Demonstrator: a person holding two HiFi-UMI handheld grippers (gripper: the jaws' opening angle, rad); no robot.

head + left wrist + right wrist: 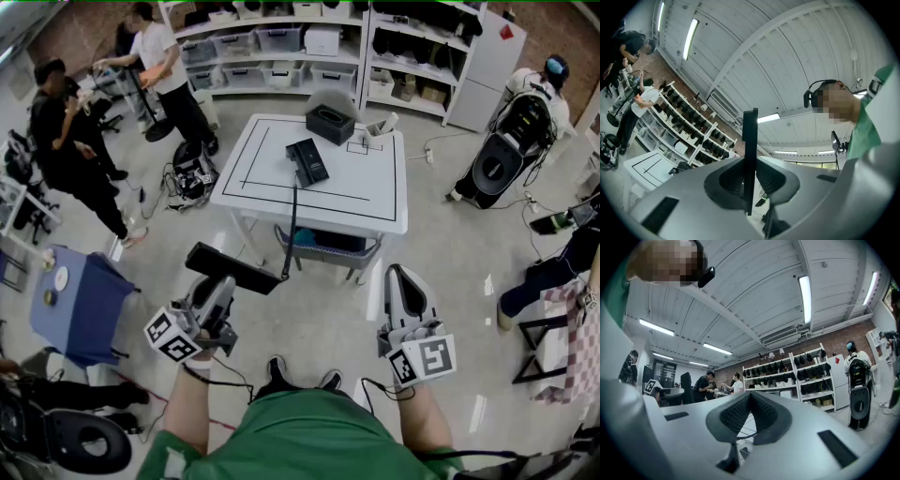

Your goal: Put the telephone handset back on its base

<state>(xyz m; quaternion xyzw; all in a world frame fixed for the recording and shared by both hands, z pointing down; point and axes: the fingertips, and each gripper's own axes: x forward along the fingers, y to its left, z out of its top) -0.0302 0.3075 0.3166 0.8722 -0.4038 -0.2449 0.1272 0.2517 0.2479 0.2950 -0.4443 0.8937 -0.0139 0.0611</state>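
the left gripper (pixel 221 281) has its fingers clamped on the black handset (pixel 232 268), up in the air and well short of the base (pixel 307 161) on the desk (pixel 375 202). the right gripper (pixel 399 277) has its fingers together, empty. a cord (pixel 292 225) runs from handset to base. i think a tug on it could drag the base, or the thin handset could slip.

A white surface (pixel 366 187) marked with black lines stands mid-room. At its far edge sits a black box (pixel 330 120), with a small white object (pixel 380 125) near it. A grey basket (pixel 328 251) sits under the near edge. White shelving (pixel 272 47) holding storage bins lines the back wall. At left stand a person in a white shirt (pixel 164 66) and a person in black (pixel 66 150), with a blue-draped table (pixel 80 305) nearer.
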